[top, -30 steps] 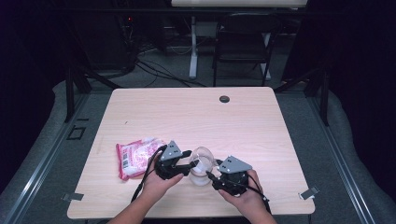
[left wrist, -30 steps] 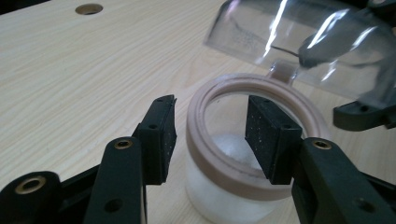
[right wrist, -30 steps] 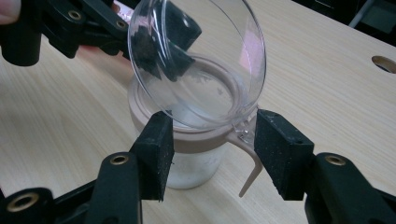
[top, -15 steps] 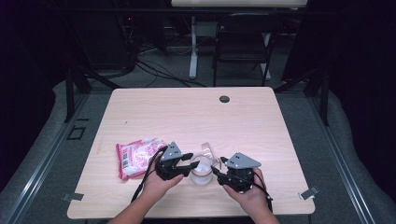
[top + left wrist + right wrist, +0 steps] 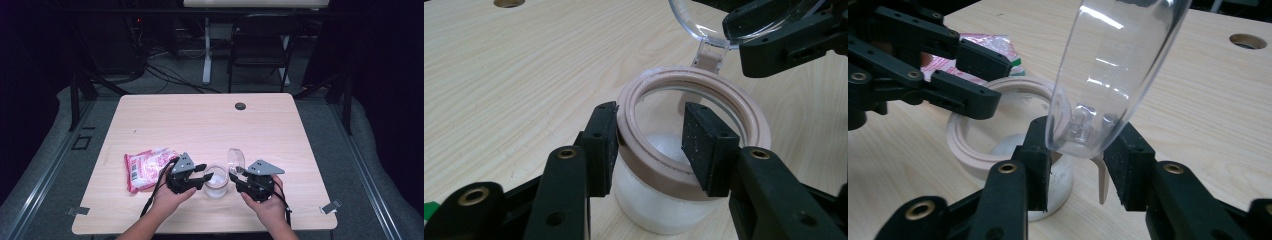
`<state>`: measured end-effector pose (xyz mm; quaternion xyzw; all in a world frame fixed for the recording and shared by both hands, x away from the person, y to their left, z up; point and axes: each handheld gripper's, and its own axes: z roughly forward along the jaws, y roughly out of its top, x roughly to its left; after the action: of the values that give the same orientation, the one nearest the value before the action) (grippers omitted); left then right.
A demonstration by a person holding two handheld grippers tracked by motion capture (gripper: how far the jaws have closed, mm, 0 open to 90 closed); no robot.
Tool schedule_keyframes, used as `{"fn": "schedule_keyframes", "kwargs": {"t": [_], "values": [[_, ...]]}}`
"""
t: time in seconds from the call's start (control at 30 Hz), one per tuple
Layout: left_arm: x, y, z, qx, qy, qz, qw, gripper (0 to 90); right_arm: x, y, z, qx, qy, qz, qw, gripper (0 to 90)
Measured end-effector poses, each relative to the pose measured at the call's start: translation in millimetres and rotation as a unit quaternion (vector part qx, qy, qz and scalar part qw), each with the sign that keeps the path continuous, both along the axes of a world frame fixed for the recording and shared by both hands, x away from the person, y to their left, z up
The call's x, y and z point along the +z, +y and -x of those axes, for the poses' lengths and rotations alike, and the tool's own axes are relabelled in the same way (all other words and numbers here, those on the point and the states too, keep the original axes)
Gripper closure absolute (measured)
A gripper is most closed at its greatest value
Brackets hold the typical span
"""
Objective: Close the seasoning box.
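Jar (image 5: 674, 165), light and slippery, is being pinched at its rim by left gripper (image 5: 651, 145); right gripper (image 5: 1080, 150) is clamping the hinged clear lid (image 5: 1118, 65).

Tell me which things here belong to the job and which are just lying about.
In the job:
- jar, rim pinched by the left hand-held gripper
- clear lid, flipped open, clamped by the right hand-held gripper

Lying about:
- pink packet
- dark grommet at the table's far edge
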<state>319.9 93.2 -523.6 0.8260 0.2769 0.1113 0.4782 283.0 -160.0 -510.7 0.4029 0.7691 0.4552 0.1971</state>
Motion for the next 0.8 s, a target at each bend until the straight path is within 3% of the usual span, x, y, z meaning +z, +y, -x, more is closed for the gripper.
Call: {"fn": "schedule_keyframes", "kwargs": {"t": [0.23, 0.47, 0.8], "values": [[6.3, 8.3, 2.3, 0.014, -0.014, 0.017, 0.9997, 55.3, 1.0, -1.4, -5.8, -0.007, -0.002, -0.009, 0.9999, 70.7], [8.6, 23.8, 5.5, 0.038, -0.02, 0.015, 0.999, 55.3, 1.6, -9.5, -25.6, -0.007, 0.016, -0.047, 0.9987, 73.2], [5.9, 49.4, 10.9, 0.077, -0.024, 0.002, 0.9967, 55.3, 4.2, -16.1, -52.6, 0.008, 0.022, -0.081, 0.9964, 74.5]]}}
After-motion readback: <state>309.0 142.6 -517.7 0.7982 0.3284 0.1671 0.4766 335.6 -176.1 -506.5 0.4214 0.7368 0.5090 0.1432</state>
